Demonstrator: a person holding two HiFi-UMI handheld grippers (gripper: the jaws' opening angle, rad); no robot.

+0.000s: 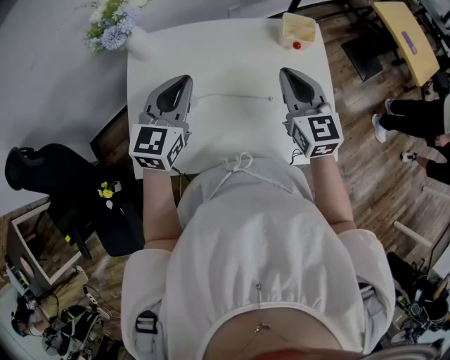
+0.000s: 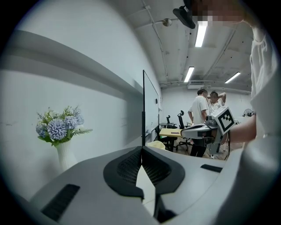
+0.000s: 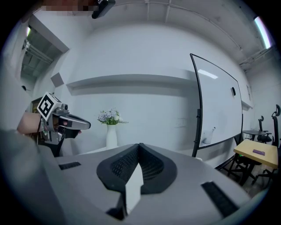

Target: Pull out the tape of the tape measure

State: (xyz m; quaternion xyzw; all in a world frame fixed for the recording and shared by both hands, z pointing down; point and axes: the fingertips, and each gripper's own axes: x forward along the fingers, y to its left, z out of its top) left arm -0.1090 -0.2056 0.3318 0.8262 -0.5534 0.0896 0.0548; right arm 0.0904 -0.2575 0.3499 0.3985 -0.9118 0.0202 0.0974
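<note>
The pale yellow tape measure (image 1: pixel 298 29), with a red button on its near side, sits at the far right corner of the white table (image 1: pixel 225 63). No tape shows drawn out of it. My left gripper (image 1: pixel 184 79) hovers over the table's left half with its jaws shut and nothing between them. My right gripper (image 1: pixel 285 72) is over the right half, also shut and empty, a short way in front of the tape measure. In the left gripper view the jaws (image 2: pixel 142 148) meet, and the yellow case (image 2: pixel 154 144) shows just beyond them. The right gripper view shows closed jaws (image 3: pixel 139 145) too.
A white vase of blue flowers (image 1: pixel 112 21) stands at the table's far left corner. A black chair (image 1: pixel 42 176) is at my left, a yellow desk (image 1: pixel 408 39) at the far right. Two people (image 2: pixel 206 105) stand across the room. A whiteboard (image 3: pixel 217 105) is beside the table.
</note>
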